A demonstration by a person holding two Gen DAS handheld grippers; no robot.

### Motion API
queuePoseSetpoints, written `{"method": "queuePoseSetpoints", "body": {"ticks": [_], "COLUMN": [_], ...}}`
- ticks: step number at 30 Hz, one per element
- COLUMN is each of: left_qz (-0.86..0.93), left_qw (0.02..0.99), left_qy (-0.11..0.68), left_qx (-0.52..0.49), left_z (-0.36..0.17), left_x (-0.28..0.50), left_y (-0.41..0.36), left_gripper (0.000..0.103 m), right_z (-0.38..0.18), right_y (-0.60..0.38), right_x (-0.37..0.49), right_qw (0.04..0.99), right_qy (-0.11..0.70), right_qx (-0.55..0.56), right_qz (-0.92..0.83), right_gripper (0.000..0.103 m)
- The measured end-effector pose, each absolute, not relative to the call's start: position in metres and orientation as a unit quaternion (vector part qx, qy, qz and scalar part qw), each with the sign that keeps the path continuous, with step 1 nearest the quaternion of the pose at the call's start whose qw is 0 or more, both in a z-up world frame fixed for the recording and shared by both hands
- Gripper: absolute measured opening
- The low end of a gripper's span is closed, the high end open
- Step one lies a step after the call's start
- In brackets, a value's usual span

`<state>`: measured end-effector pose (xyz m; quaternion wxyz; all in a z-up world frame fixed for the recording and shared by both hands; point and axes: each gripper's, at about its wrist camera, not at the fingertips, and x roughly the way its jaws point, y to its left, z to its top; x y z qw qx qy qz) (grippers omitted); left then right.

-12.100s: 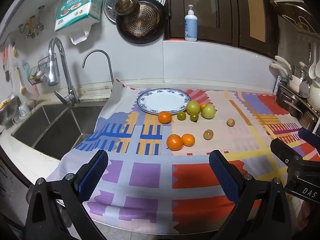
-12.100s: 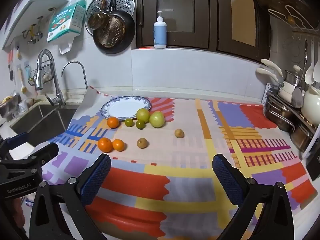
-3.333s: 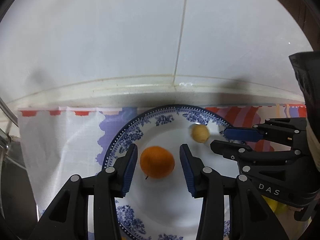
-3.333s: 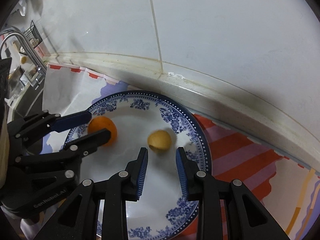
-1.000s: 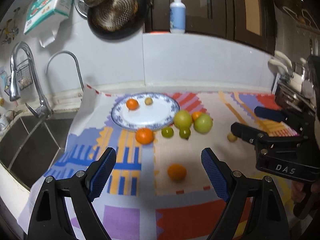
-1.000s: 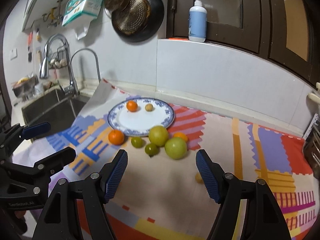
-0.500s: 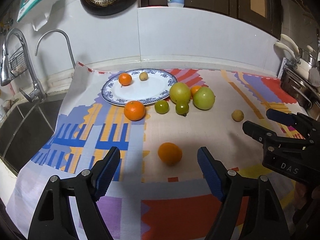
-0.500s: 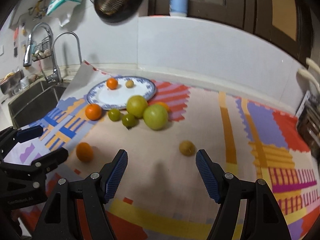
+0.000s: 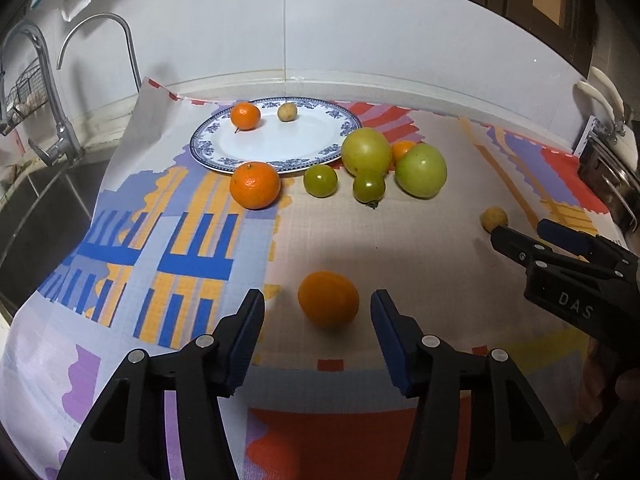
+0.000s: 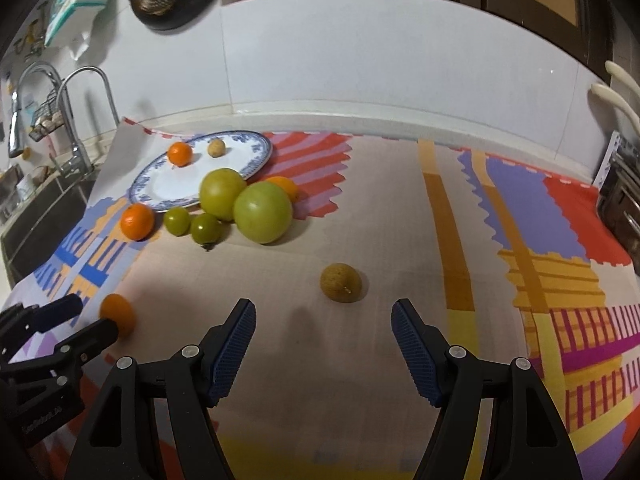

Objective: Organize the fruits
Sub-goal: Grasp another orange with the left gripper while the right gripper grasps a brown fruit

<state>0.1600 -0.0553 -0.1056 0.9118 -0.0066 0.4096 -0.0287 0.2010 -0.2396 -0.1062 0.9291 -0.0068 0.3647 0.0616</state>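
I hold both grippers wide, gripping nothing — left gripper (image 9: pixel 317 322) straddles an orange (image 9: pixel 328 299), right gripper (image 10: pixel 323 330) nears a brown fruit (image 10: pixel 341 282); bare cloth (image 10: pixel 400 220) right of it.

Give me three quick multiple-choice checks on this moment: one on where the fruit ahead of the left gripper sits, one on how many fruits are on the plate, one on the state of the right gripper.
1. Where is the orange nearest the left gripper?
A. on the plate
B. on the cloth, just ahead of the open fingers
C. in the sink

2. How many fruits lie on the plate?
A. two
B. four
C. none

3. What is the right gripper doing?
A. shut on a green fruit
B. shut and holding nothing
C. open, with the small brown fruit ahead of it

Key: 1 B, since the orange lies on the cloth off the plate; 2 A, a small orange and a small tan fruit; 3 C, its fingers stand wide apart, holding nothing.
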Motion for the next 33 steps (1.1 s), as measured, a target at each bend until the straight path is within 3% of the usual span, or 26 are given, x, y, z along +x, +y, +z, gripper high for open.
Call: {"method": "queuePoseSetpoints", "body": {"ticks": [17, 24, 33], "left_qz": [-0.044, -0.047, -0.049], "left_qw": [0.901, 0.904, 0.911], "left_qy": [0.431, 0.425, 0.409], "left_qx": [-0.010, -0.007, 0.001], "left_z": [-0.113, -0.110, -0.101], "left_x": [0.175, 0.174, 0.169], "left_y": [-0.057, -0.058, -0.057], "left_gripper": [0.035, 0.035, 0.035], "right_z": [-0.123, -0.126, -0.118], "right_y": [-0.238, -0.238, -0.232], "right_x": [0.237, 0.241, 0.235], "right_qw": [0.916, 0.912, 0.915], "right_qy": [0.396, 0.405, 0.393], "right_qx": [-0.007, -0.005, -0.012], "right_qz": [0.070, 0.072, 0.089], "right_gripper": [0.048, 0.030, 0.030]}}
